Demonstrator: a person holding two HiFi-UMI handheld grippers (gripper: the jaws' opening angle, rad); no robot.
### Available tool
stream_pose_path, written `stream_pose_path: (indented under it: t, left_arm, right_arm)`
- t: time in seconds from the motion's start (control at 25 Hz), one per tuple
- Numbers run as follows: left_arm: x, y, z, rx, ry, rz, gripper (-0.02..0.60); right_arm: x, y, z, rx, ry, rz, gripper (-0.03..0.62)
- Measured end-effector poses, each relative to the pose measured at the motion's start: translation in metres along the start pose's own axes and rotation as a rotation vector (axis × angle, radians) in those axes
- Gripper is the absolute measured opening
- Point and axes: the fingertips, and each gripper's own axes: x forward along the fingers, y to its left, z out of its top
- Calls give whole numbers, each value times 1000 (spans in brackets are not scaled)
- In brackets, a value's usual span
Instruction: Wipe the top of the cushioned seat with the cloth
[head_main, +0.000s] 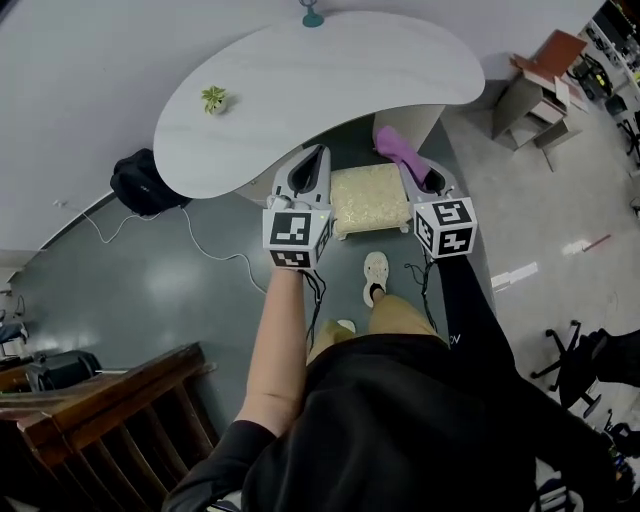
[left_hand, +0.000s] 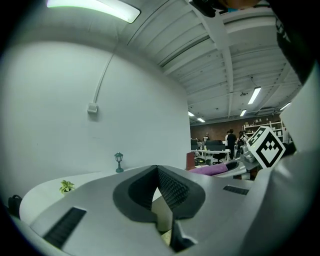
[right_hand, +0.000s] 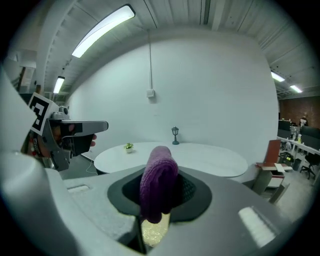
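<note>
Purple cloth is clenched in the right tool, hanging over the far right corner of the yellow cushioned seat, which stands on the floor beside the white counter. The left tool is closed on nothing. Wiping appears not yet begun; the next move calls for lowering the cloth flat onto the seat top.

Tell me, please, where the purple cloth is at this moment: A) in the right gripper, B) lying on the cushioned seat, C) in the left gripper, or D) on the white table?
A: in the right gripper view, the purple cloth is pinched between the jaws of the right gripper, while the left gripper is shut on nothing.
</note>
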Motion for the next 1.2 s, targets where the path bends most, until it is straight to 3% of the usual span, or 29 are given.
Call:
stream_pose_path:
  t: [0.16,0.48,0.64,0.84,1.0,1.2]
  left_arm:
    - [32,13,-20,-29,45,49,0]
    - [65,39,-71,-55,153,142,0]
    - [75,40,-98,-56,214,165,0]
    - [78,40,-141,-98,256,131,0]
    - [84,42,-177,-114,284,103,0]
    - [95,47,-228,-143,332,82,0]
  right_arm:
    - [44,-14,-11,20,58,94,80]
    - [107,-19,-75,35,246,251,80]
    - [124,-25,-109,52,337,242,80]
    - [140,-21,-160,131,444,186,80]
    - [153,-11,-195,161,482,173,80]
    - [172,2,-236,277,508,188,80]
